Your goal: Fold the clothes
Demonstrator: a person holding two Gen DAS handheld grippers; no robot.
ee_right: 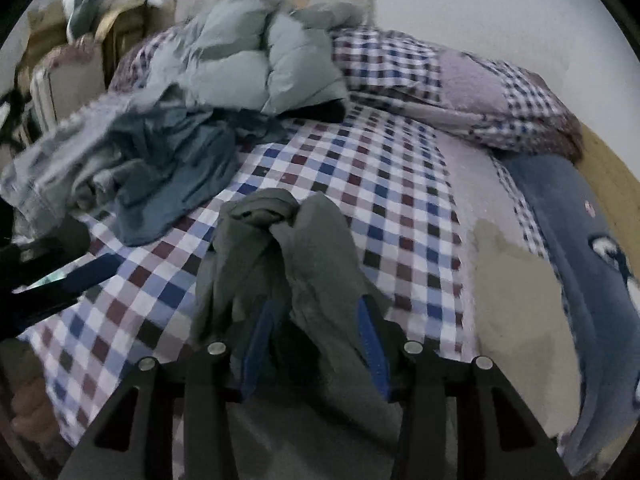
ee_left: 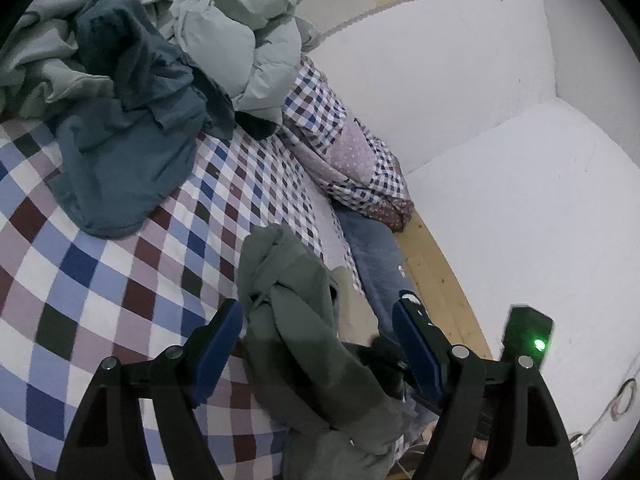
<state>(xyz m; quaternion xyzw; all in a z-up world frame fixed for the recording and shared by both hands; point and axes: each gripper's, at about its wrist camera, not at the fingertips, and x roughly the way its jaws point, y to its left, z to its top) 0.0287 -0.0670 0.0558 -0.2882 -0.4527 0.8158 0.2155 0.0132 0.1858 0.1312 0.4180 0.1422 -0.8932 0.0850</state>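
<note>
Right hand-held gripper (ee_right: 316, 336): grey-green garment (ee_right: 280, 264) draped bunched over and between its blue fingers (ee_right: 374, 344). Fingers stand apart with cloth bulk between them; whether they actually pinch it I can't tell.

Left hand-held gripper (ee_left: 320, 344): released, fingers spread wide. The same grey-green garment hangs twisted in the gap, touching neither pad as far as I can see.

Garment is a lumpy rope over the near edge of the bed (ee_left: 100, 280) with its checked sheet. No flat panel, no crease line visible, so it isn't folded now.

Mid-bed: a blue garment (ee_left: 120, 152) crumpled in a heap, unfolded. Beside it, towards the far left, pale grey-green cloth (ee_left: 44, 68) also rumpled.

Far: puffy light quilt (ee_left: 248, 32) bunched up, checked pillow (ee_left: 352, 156) against the white wall (ee_left: 440, 60), blue blanket (ee_right: 568, 240) along the bed's wall side.

Progress, my read: no folded stack anywhere in view. At least two garments lie unfolded, one in hand. Most of the folding is left. Grey-green piece needs spreading flat on the sheet before any fold holds.
</note>
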